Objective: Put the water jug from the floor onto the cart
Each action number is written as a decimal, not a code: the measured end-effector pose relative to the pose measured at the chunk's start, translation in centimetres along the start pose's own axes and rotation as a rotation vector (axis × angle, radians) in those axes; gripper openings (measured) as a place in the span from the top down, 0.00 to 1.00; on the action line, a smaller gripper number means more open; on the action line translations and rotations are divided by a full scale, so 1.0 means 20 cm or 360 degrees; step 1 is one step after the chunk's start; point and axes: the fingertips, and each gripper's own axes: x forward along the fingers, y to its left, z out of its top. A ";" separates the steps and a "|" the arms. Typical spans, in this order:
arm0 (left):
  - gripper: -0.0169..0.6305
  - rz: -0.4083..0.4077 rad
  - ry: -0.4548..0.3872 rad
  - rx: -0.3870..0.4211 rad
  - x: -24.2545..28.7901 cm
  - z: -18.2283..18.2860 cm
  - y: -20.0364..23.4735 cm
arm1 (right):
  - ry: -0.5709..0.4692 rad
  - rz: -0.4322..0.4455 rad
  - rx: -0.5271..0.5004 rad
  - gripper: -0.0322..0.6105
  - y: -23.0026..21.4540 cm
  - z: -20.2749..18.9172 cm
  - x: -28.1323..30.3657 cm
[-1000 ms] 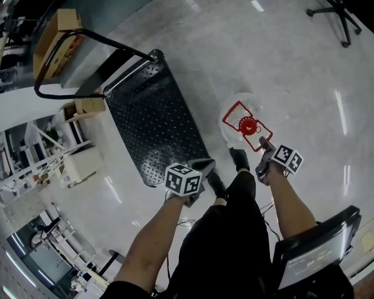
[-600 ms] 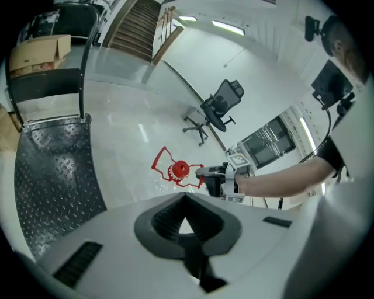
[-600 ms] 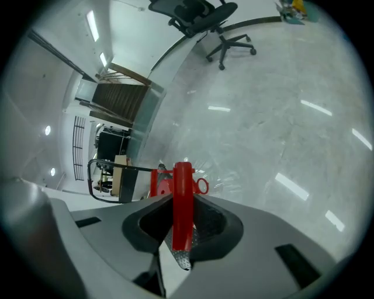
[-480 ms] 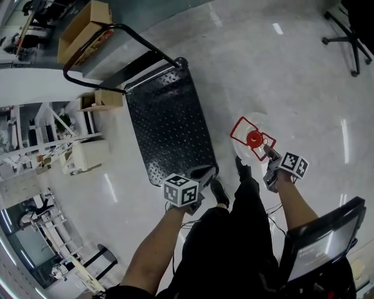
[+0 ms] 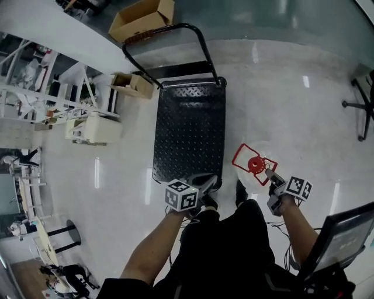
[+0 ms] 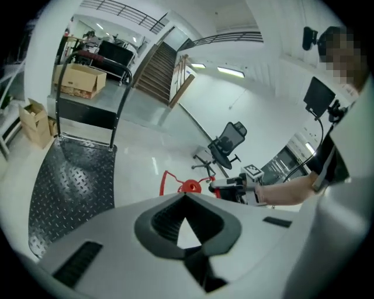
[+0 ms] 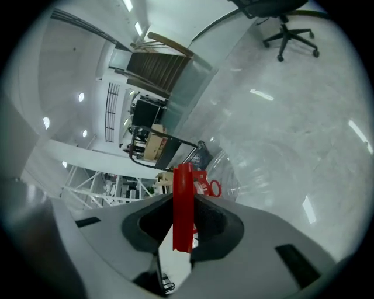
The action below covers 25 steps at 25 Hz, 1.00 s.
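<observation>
Head view steeply overhead, gripper views forward, sharing cart (image 5: 190,128)

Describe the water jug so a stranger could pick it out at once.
Find the black checker-plate cart on the pale floor; just off its near right corner is the water jug, clear-bodied with a red cap. Its red frame handle, pinched in the right gripper, marks it out from everything around.

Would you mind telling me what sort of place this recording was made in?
Probably an office or lab hall: a polished floor, a swivel office chair, cardboard boxes and a platform cart.
</observation>
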 end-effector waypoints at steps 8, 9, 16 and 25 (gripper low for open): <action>0.98 0.0135 -0.0270 -0.0078 -0.53 -0.03 0.16 | 0.0172 0.0175 -0.0204 0.82 0.66 -0.19 0.28; 0.98 0.0159 -0.0298 -0.0083 -0.60 -0.04 0.19 | 0.0188 0.0196 -0.0227 0.82 0.74 -0.20 0.33; 0.98 0.0329 -0.0484 -0.0150 -1.05 -0.20 0.45 | 0.0385 0.0316 -0.0397 0.82 1.15 -0.55 0.79; 0.98 0.0461 -0.0661 -0.0271 -1.52 -0.31 0.78 | 0.0614 0.0363 -0.0472 0.82 1.55 -1.04 1.45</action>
